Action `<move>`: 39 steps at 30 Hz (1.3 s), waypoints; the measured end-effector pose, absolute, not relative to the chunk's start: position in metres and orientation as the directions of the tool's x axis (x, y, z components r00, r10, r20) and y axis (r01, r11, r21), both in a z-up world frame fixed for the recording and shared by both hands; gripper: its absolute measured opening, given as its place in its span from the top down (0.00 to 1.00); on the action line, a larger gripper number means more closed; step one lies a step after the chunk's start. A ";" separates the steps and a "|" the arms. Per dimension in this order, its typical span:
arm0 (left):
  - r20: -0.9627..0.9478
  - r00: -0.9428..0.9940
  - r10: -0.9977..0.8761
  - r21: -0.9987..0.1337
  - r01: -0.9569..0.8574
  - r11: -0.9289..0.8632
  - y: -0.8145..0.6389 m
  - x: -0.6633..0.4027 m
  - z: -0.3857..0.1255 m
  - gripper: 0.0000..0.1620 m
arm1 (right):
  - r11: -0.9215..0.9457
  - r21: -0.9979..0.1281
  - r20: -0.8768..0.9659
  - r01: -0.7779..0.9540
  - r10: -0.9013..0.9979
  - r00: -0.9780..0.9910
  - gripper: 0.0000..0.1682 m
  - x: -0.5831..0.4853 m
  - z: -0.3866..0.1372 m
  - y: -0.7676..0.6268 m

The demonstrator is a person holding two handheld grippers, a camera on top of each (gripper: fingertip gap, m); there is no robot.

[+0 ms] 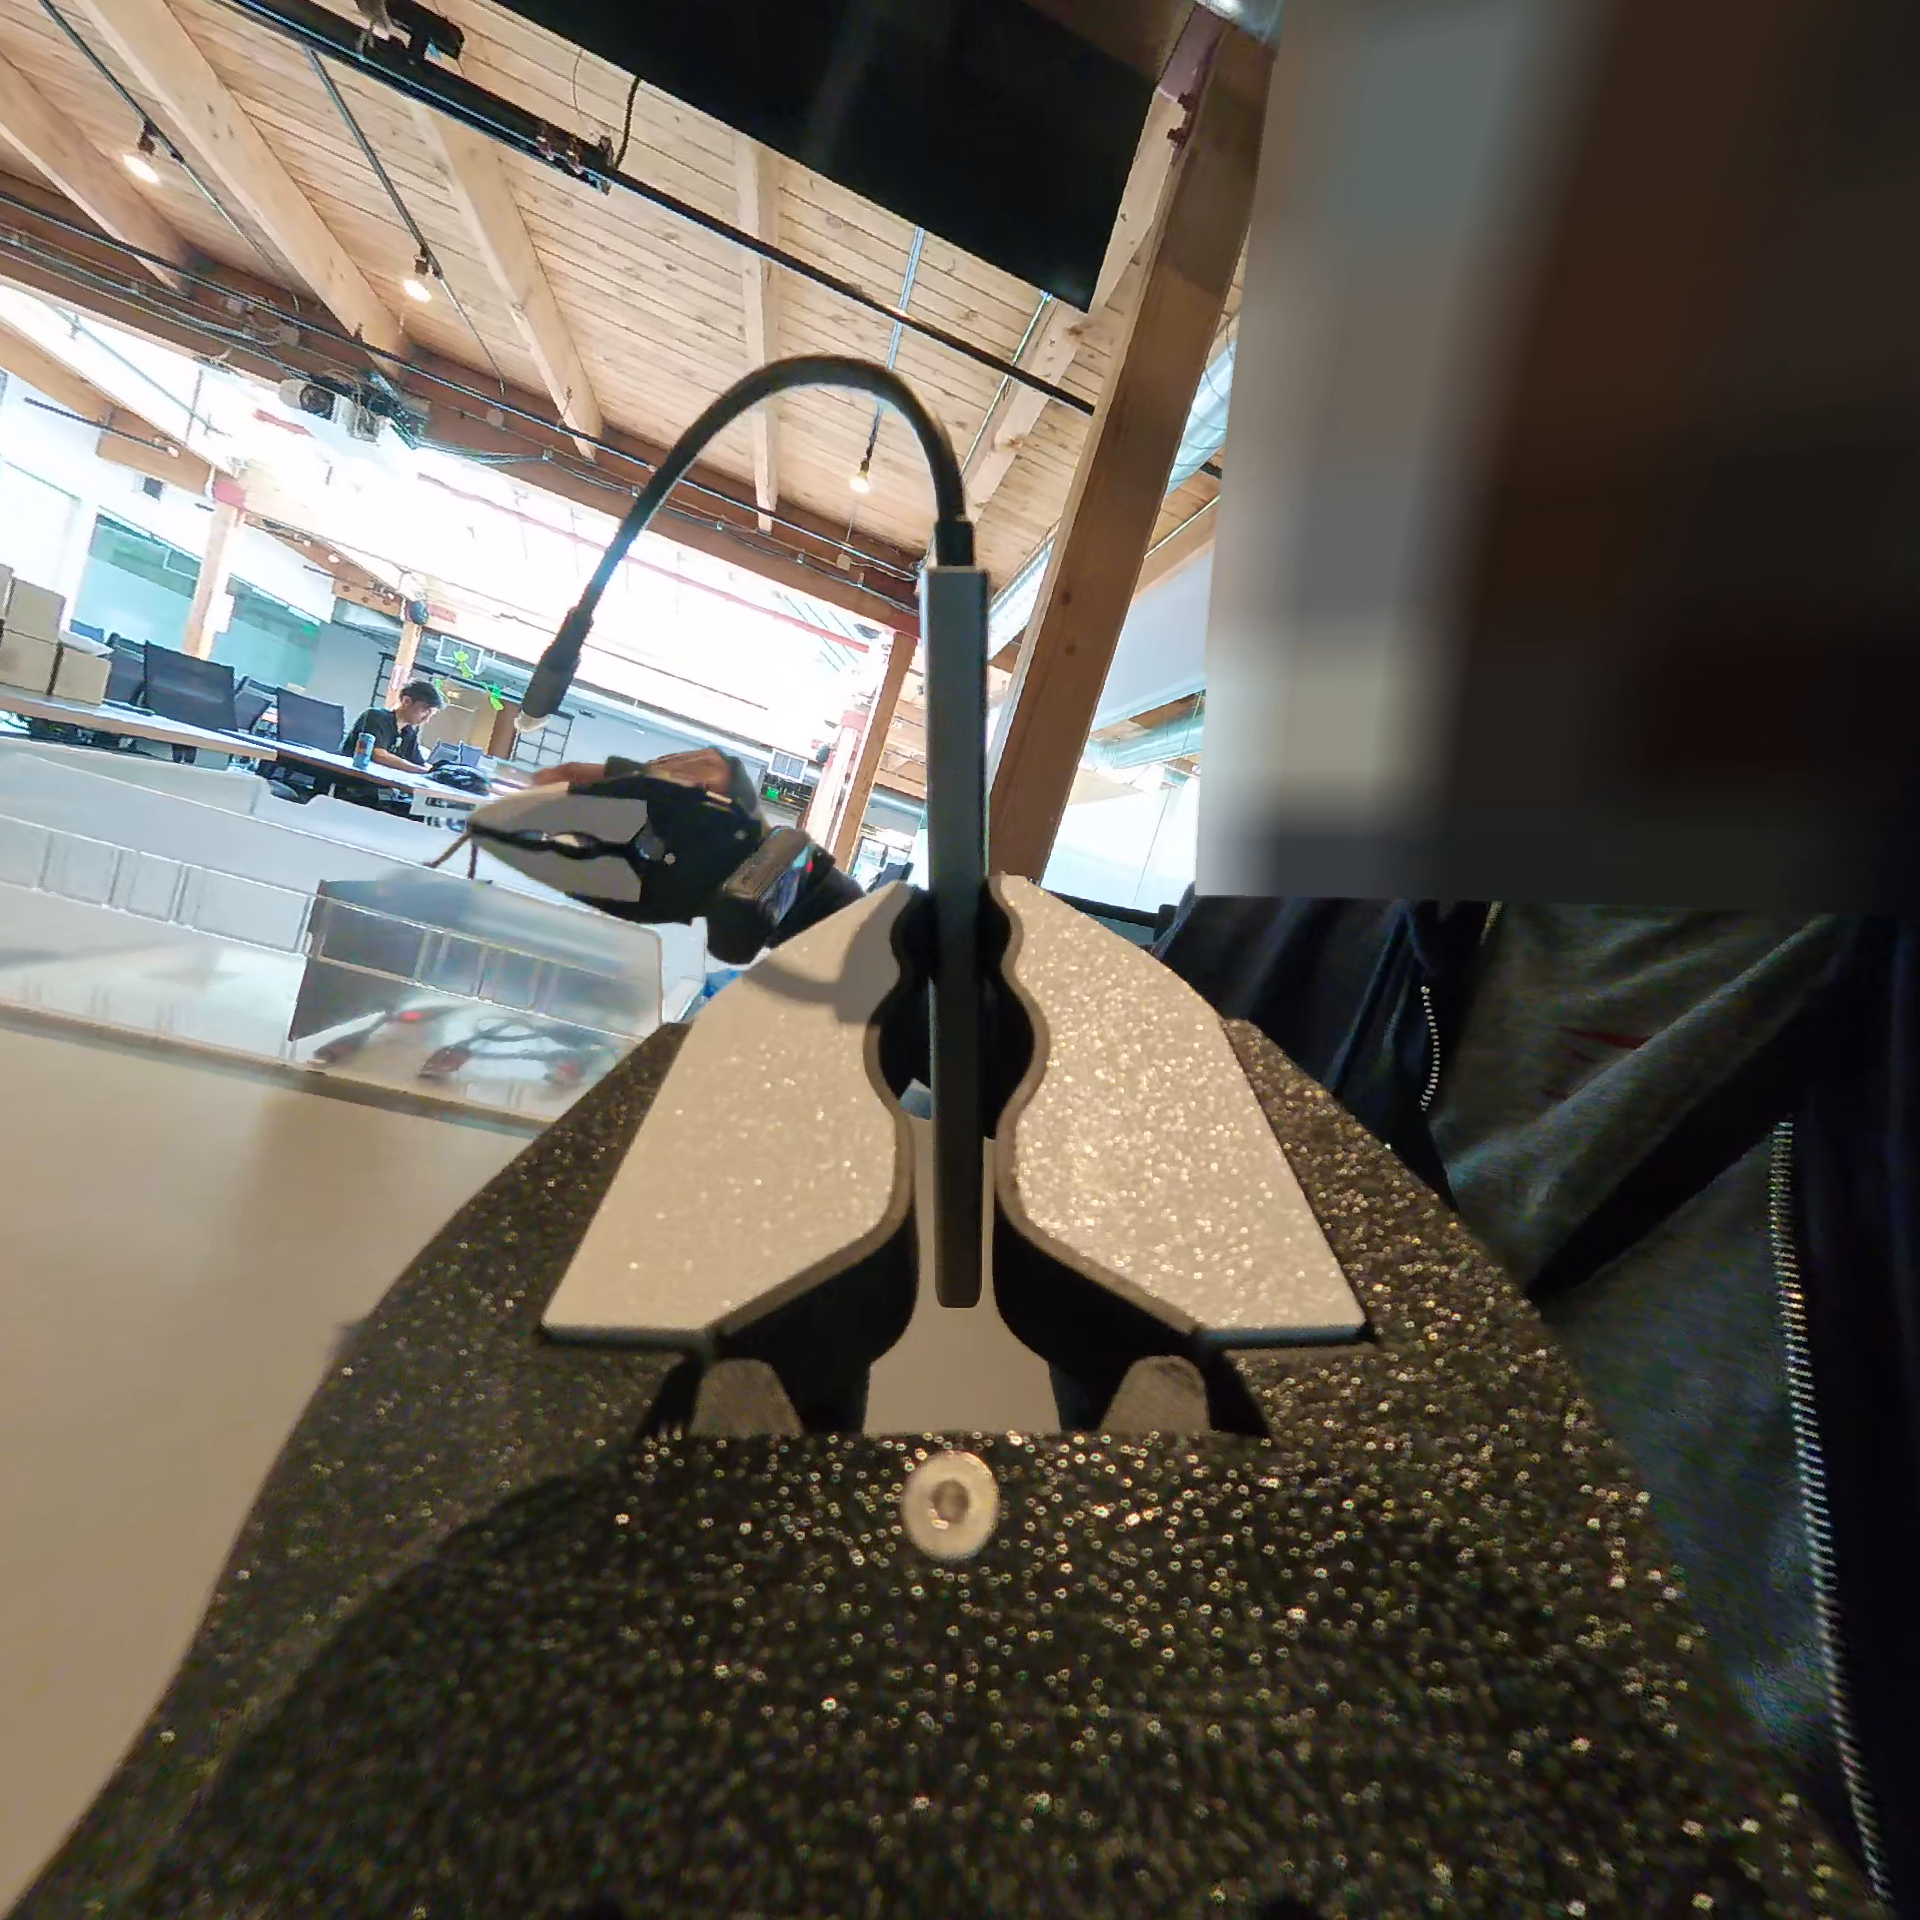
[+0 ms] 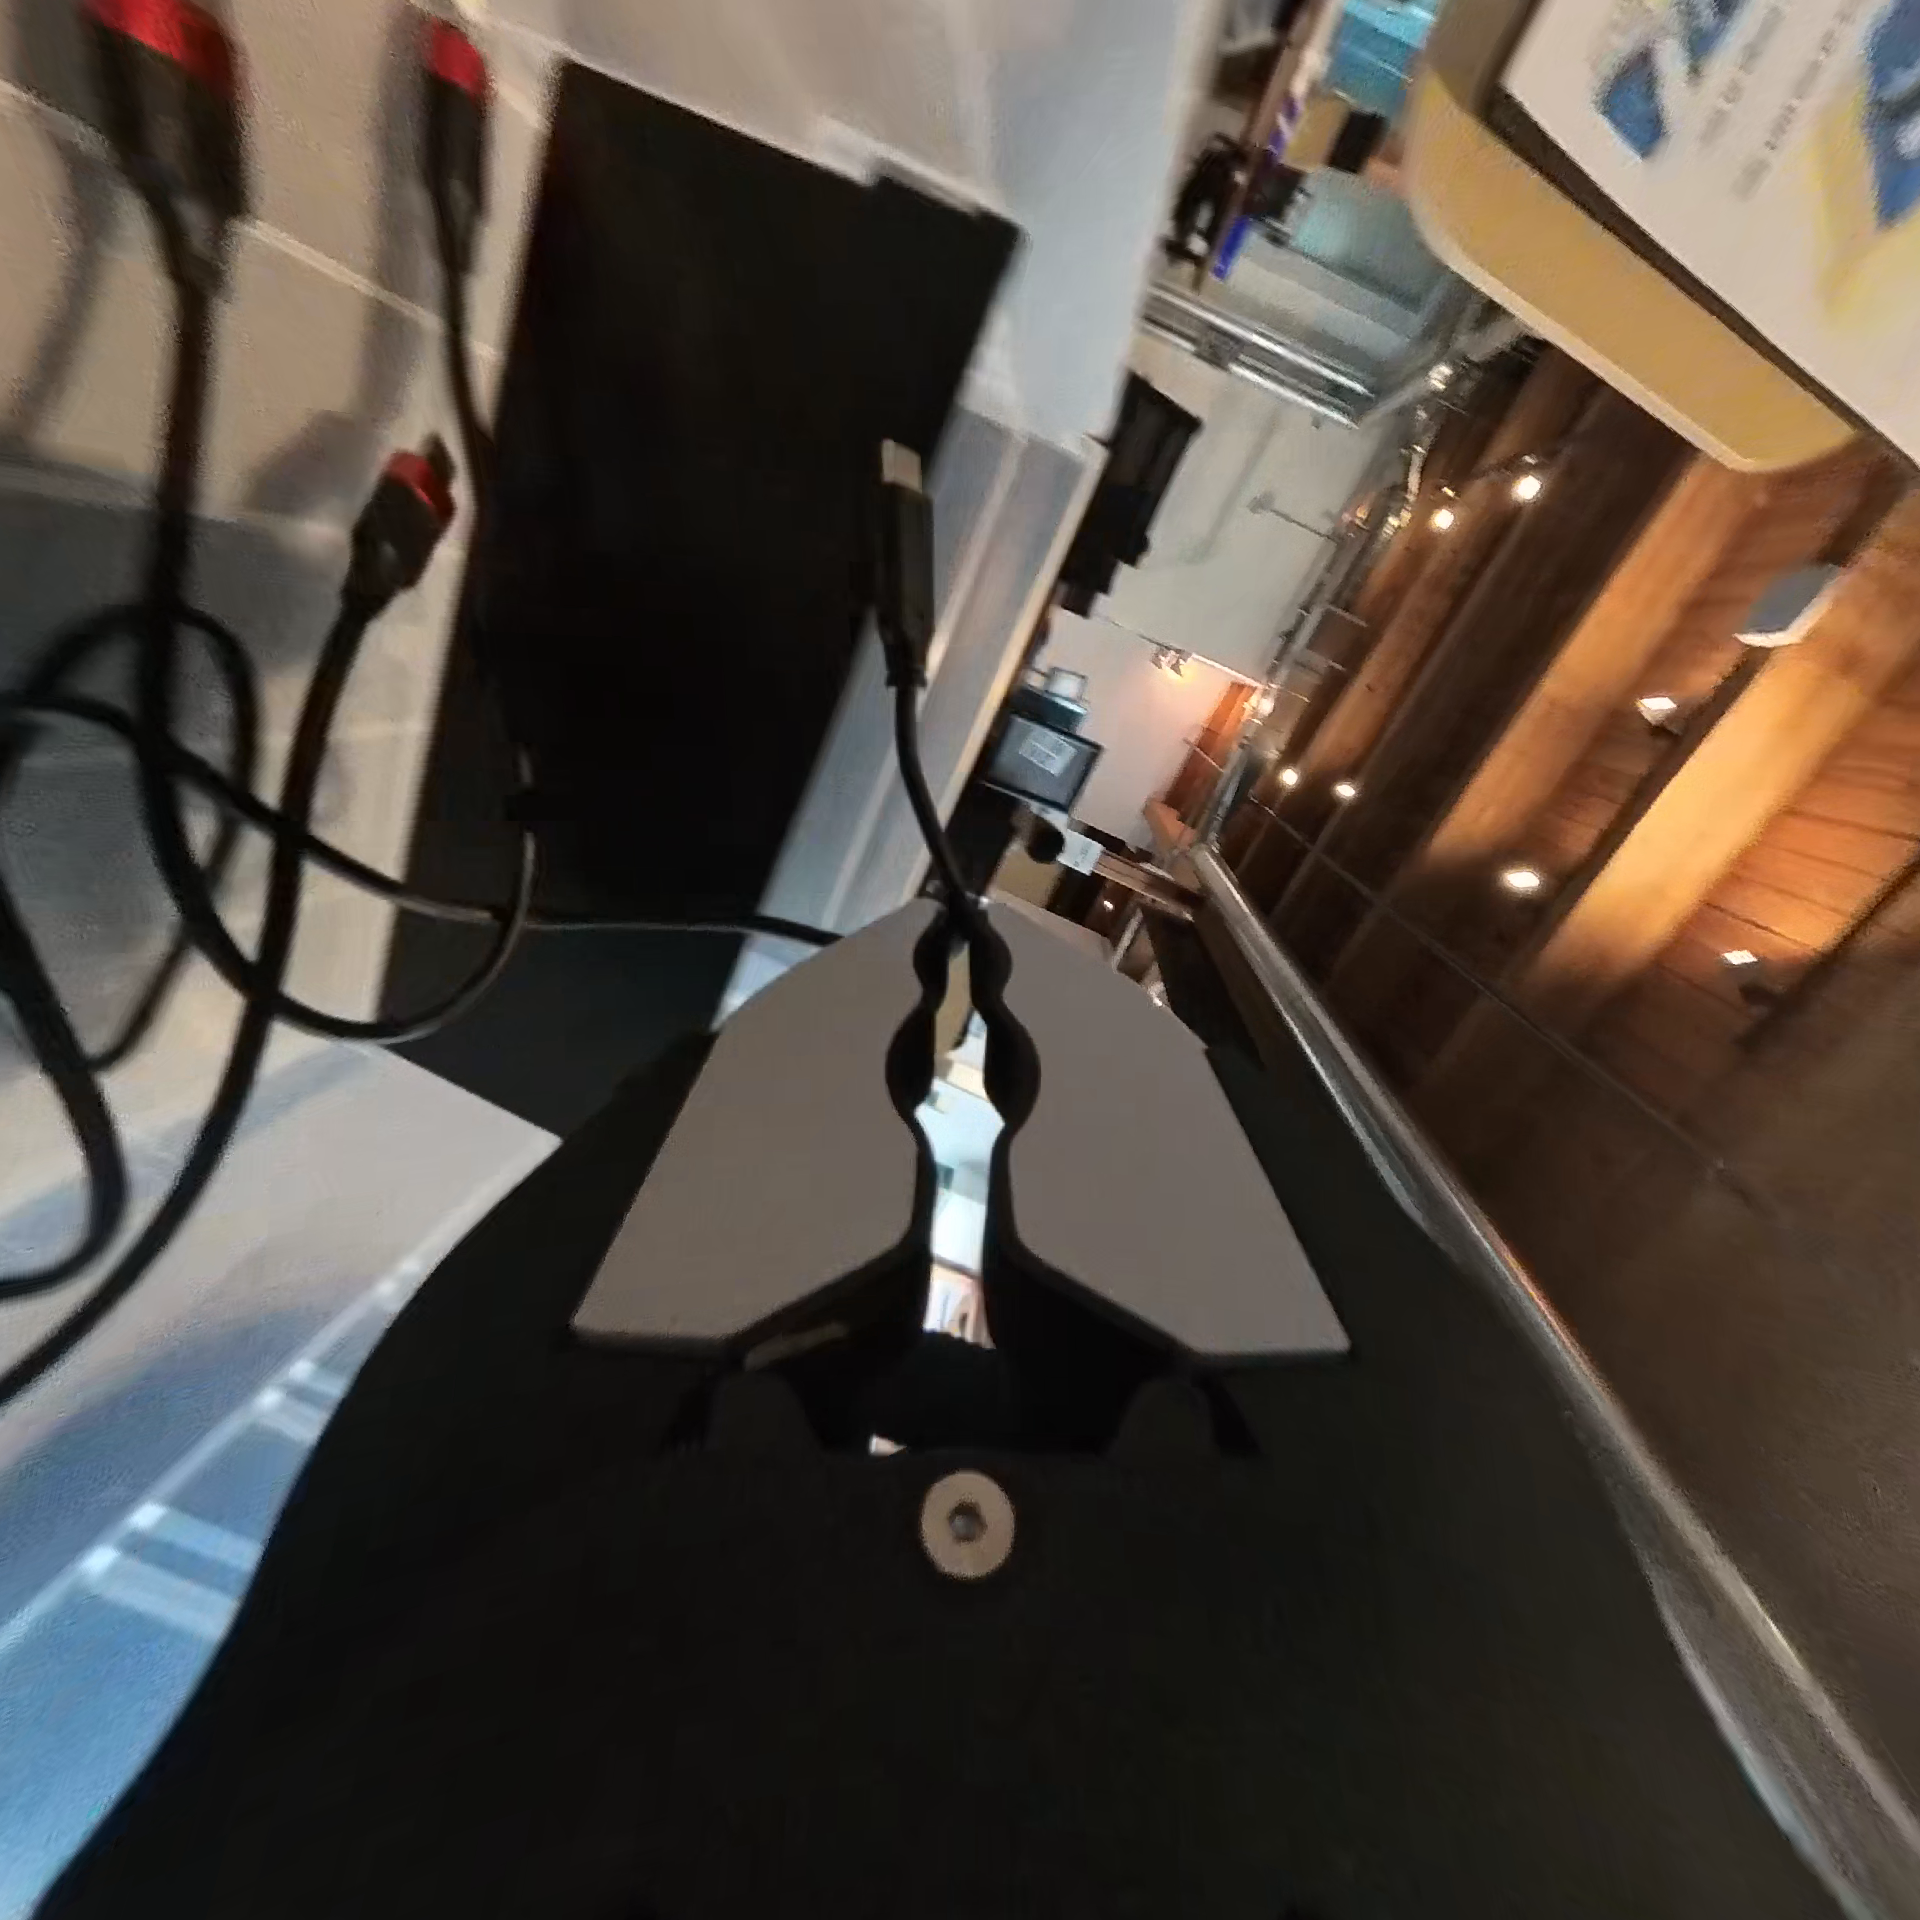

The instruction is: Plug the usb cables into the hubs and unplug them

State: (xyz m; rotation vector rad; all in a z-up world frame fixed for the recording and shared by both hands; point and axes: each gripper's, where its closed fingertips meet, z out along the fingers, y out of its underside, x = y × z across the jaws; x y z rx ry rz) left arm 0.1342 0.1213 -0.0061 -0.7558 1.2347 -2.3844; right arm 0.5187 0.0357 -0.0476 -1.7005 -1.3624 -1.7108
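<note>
Your left gripper (image 1: 956,1039) is clamped on a slim grey hub (image 1: 954,831) that stands upright between its fingers, raised above the pale worktop (image 1: 156,1195). The hub's own short dark lead (image 1: 727,436) arches up and over to the left, its plug hanging free. Farther off to the left, your right gripper (image 1: 582,852) shows above a clear bin (image 1: 488,935) of cables. In its own view, the right gripper (image 2: 961,935) pinches a thin black usb cable (image 2: 914,748) at its tips, the plug (image 2: 902,540) pointing away, free. More cables with red-banded plugs (image 2: 416,488) lie at left.
</note>
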 end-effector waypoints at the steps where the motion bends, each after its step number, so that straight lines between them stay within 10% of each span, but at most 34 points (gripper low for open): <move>1: 0.298 -0.796 -0.528 -0.826 0.063 -0.560 0.121 0.134 -0.006 0.94 | -0.482 0.359 0.919 0.799 0.331 -0.214 0.98 0.520 -0.037 0.033; 39: 0.191 -0.814 -0.549 -0.788 0.207 -0.580 0.110 0.104 0.046 0.95 | -0.786 0.304 0.783 0.538 -0.116 -0.611 0.98 0.469 0.244 -0.001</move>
